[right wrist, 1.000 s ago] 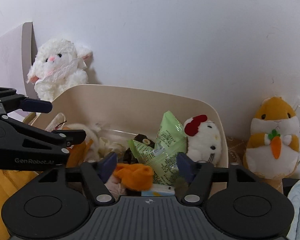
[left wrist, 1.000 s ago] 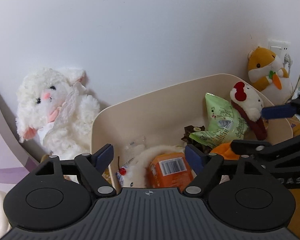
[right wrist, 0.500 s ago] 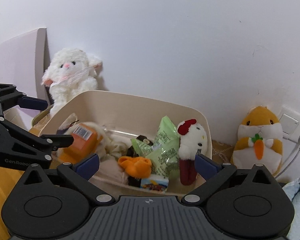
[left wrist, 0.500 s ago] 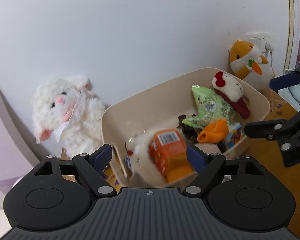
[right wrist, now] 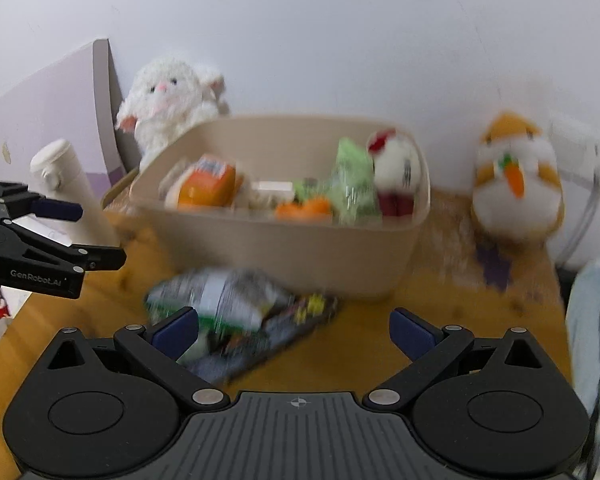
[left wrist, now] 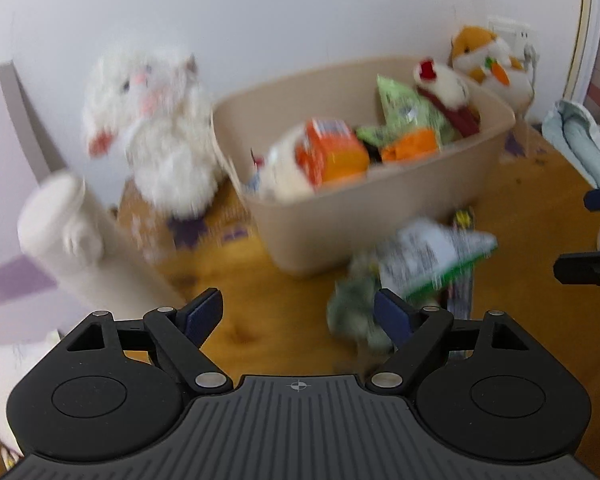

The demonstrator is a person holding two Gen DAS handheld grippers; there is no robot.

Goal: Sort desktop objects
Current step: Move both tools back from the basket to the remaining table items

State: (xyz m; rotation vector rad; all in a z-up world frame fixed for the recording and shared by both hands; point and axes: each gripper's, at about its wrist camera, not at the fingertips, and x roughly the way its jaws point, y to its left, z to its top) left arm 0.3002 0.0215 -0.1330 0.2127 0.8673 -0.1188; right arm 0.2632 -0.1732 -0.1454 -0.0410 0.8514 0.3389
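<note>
Left wrist view shows the left gripper with its jaws spread and nothing between them, only bare wood of the desk. Its right pad sits just beside a crumpled snack packet lying in front of the beige bin, which stands toward the back edge of the desk by the wall. A darker flat wrapper lies under and beside that packet. The bin already holds an orange carton, a green bag, a small orange thing and a red-and-white plush.

From the right wrist view, the right gripper is spread wide and empty, its left pad over the edge of the snack packet, its right pad above bare desk. The white lamb plush sits at the back left corner behind the bin, the hamster plush at the back right, and a cream bottle stands near the left edge.

Both pictures are smeared, so exact contact is hard to judge. Likely the two loose packets are next to be sorted. The risks: both grippers converging on the same packet and colliding; a pinch catching only the top packet's loose edge, so it slips free; or one grab dragging both wrappers together. A wide left swing might also knock the bottle over.
</note>
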